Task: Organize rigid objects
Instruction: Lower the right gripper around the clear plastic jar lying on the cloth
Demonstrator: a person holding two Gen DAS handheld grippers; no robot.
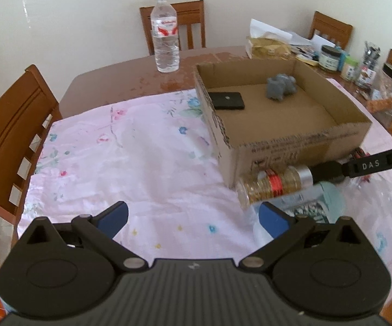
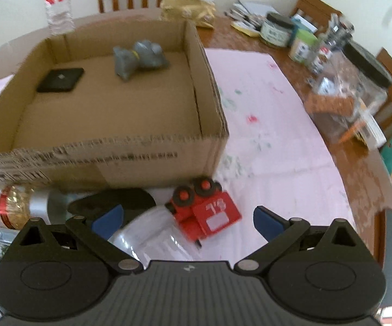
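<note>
An open cardboard box [image 1: 299, 141] stands on the floral cloth and holds a flat black device [image 1: 227, 100] and a grey toy [image 1: 281, 85]. In front of the box lies a spice jar [image 1: 272, 184] with a silver cap, on its side. My left gripper [image 1: 193, 217] hovers open over the cloth to the left of the jar, holding nothing. In the right wrist view, my right gripper [image 2: 187, 218] is open just above a red toy truck [image 2: 204, 209] and a clear plastic item [image 2: 155, 233]. A black disc [image 2: 114, 202] lies by its left finger. The box [image 2: 100, 146] is right behind.
A water bottle [image 1: 166, 35] stands on the bare wooden table [image 1: 114, 81] behind the cloth. Jars and containers [image 2: 350, 92] crowd the table's right side, with papers [image 2: 250, 11] at the back. Wooden chairs [image 1: 8, 133] ring the table. A teal-capped clear container [image 1: 329, 198] lies beside the spice jar.
</note>
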